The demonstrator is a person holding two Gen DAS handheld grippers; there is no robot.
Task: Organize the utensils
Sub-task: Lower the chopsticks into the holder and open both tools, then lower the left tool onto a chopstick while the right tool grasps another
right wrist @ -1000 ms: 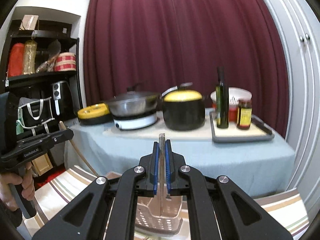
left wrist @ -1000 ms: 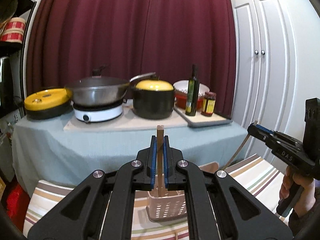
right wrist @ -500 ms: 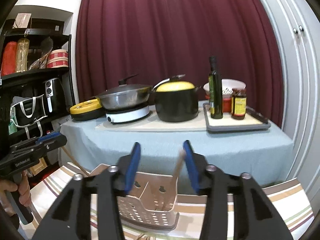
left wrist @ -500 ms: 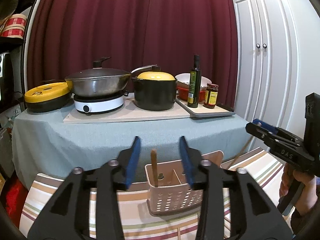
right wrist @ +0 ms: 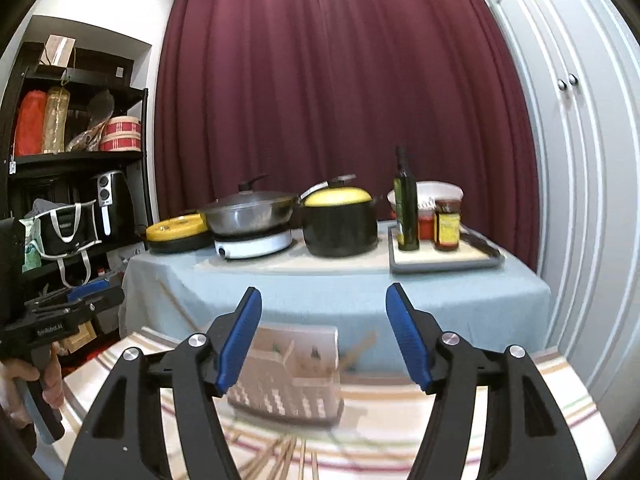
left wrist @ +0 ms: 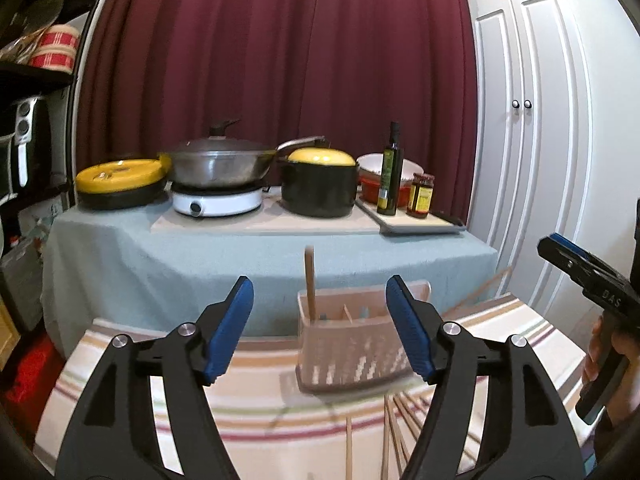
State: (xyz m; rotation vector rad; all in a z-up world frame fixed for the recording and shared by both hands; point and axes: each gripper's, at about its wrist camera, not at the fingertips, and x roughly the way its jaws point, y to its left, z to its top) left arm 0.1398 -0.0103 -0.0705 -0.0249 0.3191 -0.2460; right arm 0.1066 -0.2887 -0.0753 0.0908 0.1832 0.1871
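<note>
At 9 o'clock on the striped desk (left wrist: pixel 132 364): left tool (left wrist: pixel 320 328), jaws wide, holding nothing; at 12 o'clock just beyond it, blurred pink utensil basket (left wrist: pixel 352 348) with one wooden stick (left wrist: pixel 309 280) upright in its left compartment; at 6 o'clock before the basket, loose chopsticks (left wrist: pixel 394 432) lying on the cloth; at 3 o'clock, right tool (right wrist: pixel 324 336), jaws wide, empty, basket low between its fingers

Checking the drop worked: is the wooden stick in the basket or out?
In: the wooden stick stands upright in the basket, left compartment.
</note>
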